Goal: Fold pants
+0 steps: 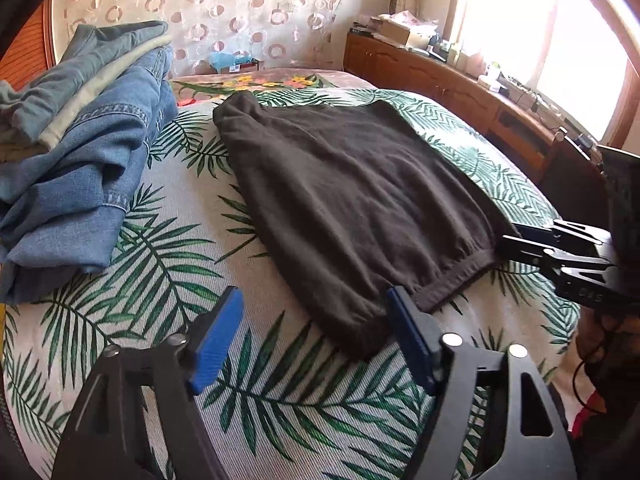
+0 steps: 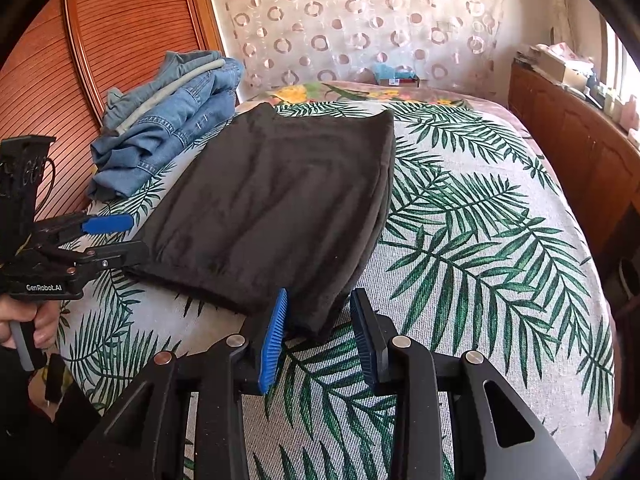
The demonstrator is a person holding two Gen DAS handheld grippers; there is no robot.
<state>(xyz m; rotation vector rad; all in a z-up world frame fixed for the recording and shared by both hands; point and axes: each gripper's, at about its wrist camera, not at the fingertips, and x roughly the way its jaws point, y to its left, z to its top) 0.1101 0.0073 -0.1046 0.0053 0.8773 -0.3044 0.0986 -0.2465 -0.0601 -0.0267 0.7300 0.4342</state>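
Both tools open at pants (image 1: 352, 200) hem: left tool (image 1: 316, 340) wide, right tool (image 2: 320, 336) narrower w/ corner between pads, prob unpinched. Shallow bite = layers slip, fold skews.

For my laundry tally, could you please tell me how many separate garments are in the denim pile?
3 at least: light blue jeans lowest, a grey-green garment between, faded blue denim on top; more may be hidden.

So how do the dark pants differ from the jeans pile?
The dark pants lie flat in one smooth folded rectangle; the jeans are a rumpled, bulky stack of several blue denim pieces. The pants sit mid-bed at the grippers; the jeans sit off near the headboard. Both rest on the leaf-print cover.
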